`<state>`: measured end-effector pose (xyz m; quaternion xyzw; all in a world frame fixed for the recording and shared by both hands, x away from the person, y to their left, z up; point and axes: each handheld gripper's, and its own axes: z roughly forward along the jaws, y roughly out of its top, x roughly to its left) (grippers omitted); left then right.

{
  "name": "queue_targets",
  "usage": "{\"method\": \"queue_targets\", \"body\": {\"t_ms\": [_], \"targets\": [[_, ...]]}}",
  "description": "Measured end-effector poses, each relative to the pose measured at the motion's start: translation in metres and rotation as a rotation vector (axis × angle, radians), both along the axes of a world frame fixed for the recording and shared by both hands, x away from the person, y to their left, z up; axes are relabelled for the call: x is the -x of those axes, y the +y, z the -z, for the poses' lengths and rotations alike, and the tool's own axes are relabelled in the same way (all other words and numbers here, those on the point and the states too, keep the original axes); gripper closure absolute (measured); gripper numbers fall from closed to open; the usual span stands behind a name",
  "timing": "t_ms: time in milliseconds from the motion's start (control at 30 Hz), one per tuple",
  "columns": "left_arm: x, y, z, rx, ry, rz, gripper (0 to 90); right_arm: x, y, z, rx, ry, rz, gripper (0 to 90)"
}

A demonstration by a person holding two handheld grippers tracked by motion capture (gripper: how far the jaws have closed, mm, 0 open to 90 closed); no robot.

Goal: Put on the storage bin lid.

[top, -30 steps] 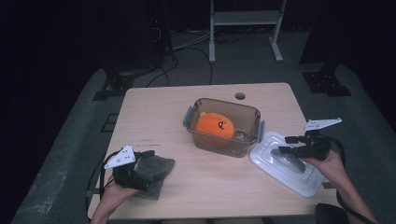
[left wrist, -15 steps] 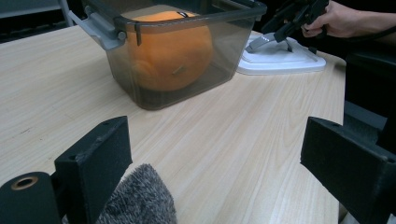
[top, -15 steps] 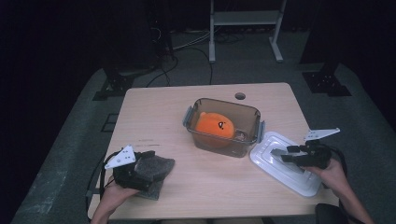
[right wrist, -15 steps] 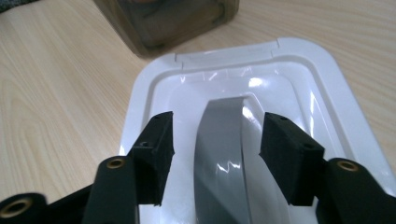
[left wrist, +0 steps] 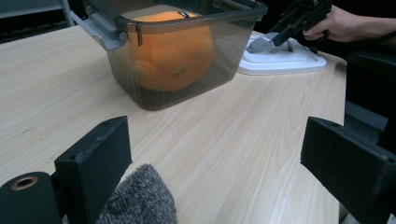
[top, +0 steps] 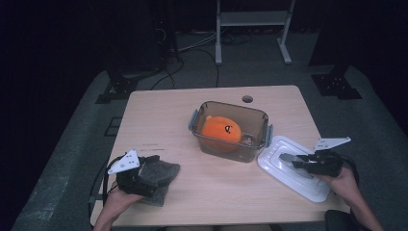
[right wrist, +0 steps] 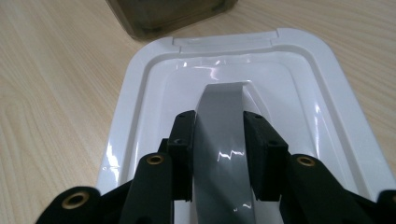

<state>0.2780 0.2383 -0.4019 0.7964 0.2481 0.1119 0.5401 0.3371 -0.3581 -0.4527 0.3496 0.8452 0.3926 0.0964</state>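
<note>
A white lid point(top: 288, 174) lies flat at the table's right, beside a smoky clear container point(top: 230, 143) that holds an orange plush toy point(top: 219, 129). My right gripper point(right wrist: 219, 140) has just been closing; its pads now press both sides of the lid's grey handle point(right wrist: 219, 105). In the high view the right gripper point(top: 291, 160) sits low over the lid point(right wrist: 135, 88). My left gripper point(top: 153, 169) rests at the front left on a grey fuzzy cloth point(top: 163, 174), jaws wide open point(left wrist: 224, 172) with the cloth point(left wrist: 140, 200) under its left jaw. The container point(left wrist: 154, 88) and toy point(left wrist: 173, 51) stand ahead of it.
The wooden table point(top: 159, 120) has a small round hole point(top: 247, 99) at its back edge. The container's grey latch point(left wrist: 93, 28) hangs on its near end. A metal stand point(top: 250, 19) and cables lie on the dark floor behind.
The right gripper has come down onto the white lid and its jaws have closed on the grey handle. The left gripper has not moved.
</note>
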Motion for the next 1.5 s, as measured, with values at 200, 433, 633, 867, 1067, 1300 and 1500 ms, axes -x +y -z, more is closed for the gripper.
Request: {"method": "queue_targets", "body": {"t_ms": [200, 433, 633, 867, 1067, 1300, 1500], "targets": [[0.0, 0.001, 0.0, 0.001, 0.001, -0.002, 8.0, -0.001, -0.001, 0.0, -0.004, 0.001, -0.006, 65.5], [0.0, 0.001, 0.0, 0.004, 0.0, -0.001, 8.0, 0.0, -0.001, 0.0, -0.003, 0.002, -0.008, 65.8], [0.0, 0.0, -0.001, 0.005, 0.0, 0.001, 8.0, 0.001, -0.003, -0.002, -0.013, 0.0, -0.005, 66.0], [0.0, 0.0, -0.001, 0.005, -0.001, 0.002, 8.0, 0.001, -0.004, -0.004, -0.017, 0.004, -0.007, 66.1], [0.001, 0.001, -0.001, 0.006, -0.002, 0.001, 8.0, 0.002, -0.003, -0.008, -0.015, -0.001, -0.015, 66.1], [0.0, 0.0, -0.001, 0.005, 0.0, 0.002, 8.0, 0.005, -0.008, -0.017, -0.012, -0.012, -0.017, 66.2], [0.0, 0.0, -0.001, 0.004, -0.001, 0.002, 7.9, 0.007, -0.014, -0.024, -0.011, -0.025, -0.014, 66.2]]}}
